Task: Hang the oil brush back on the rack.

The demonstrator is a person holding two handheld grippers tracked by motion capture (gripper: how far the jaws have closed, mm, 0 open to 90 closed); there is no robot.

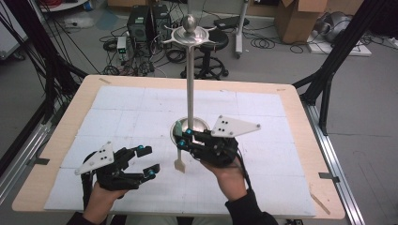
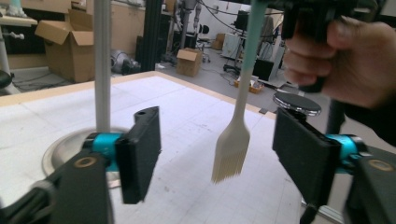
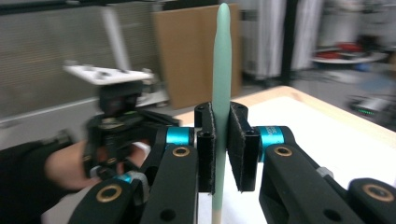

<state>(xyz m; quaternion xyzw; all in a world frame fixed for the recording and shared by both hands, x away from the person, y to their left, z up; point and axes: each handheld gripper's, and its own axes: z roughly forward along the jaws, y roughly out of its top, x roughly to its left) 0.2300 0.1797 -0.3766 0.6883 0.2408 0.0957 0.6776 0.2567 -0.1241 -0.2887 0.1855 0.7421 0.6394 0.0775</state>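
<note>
The right gripper (image 3: 221, 149) clenched the green handle of a pastry brush (image 1: 179, 159), which hung bristles-down just above the white mat, near the middle of the tabletop (image 1: 300, 117) beside the metal stand (image 1: 190, 89). The left gripper (image 1: 149, 162), toward the near left corner, stood released with nothing between its pads.
</note>
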